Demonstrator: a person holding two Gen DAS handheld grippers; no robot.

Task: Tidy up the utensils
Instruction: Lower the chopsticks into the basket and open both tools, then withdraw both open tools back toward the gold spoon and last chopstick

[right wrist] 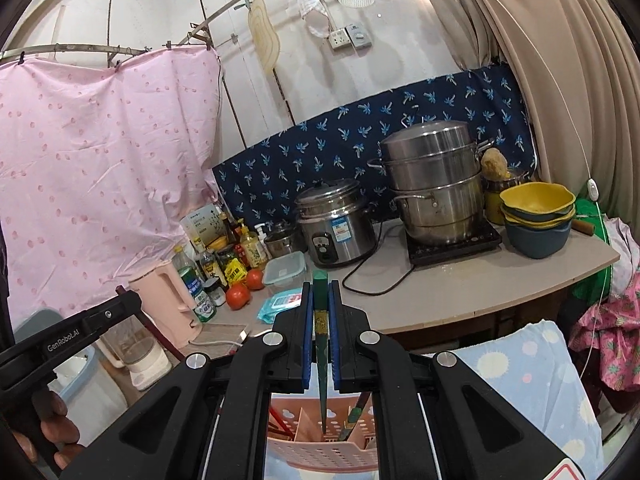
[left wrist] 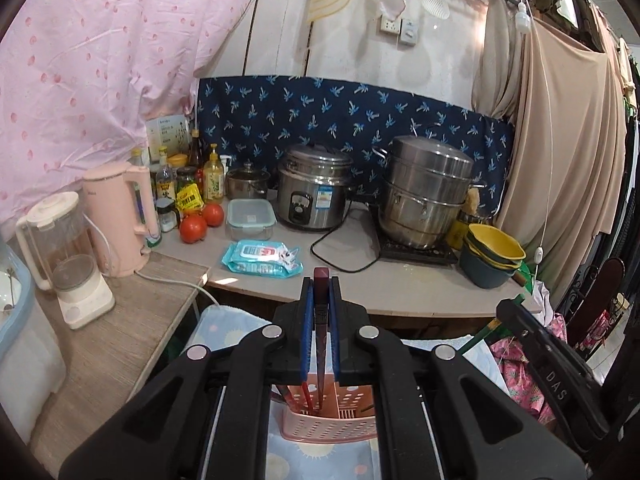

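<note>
My left gripper (left wrist: 321,280) is shut on a dark red chopstick (left wrist: 321,320) that stands upright between its blue pads. The stick's tip points down over a pink perforated utensil holder (left wrist: 320,426), where another red chopstick (left wrist: 306,394) leans. In the right wrist view my right gripper (right wrist: 321,283) is shut on a green chopstick (right wrist: 321,344), its tip hanging over the same pink holder (right wrist: 320,448). A second green chopstick (right wrist: 354,414) leans in the holder's right compartment, and red ones (right wrist: 278,420) in its left. The right gripper's body (left wrist: 552,364) shows at the right of the left wrist view.
The holder stands on a pale blue patterned cloth (right wrist: 532,364). Beyond is a counter (left wrist: 400,280) with a rice cooker (left wrist: 314,188), a steel steamer pot (left wrist: 426,192), stacked bowls (left wrist: 494,254), a wipes pack (left wrist: 262,260), tomatoes (left wrist: 193,228), bottles, a pink kettle (left wrist: 118,216) and a blender (left wrist: 68,256).
</note>
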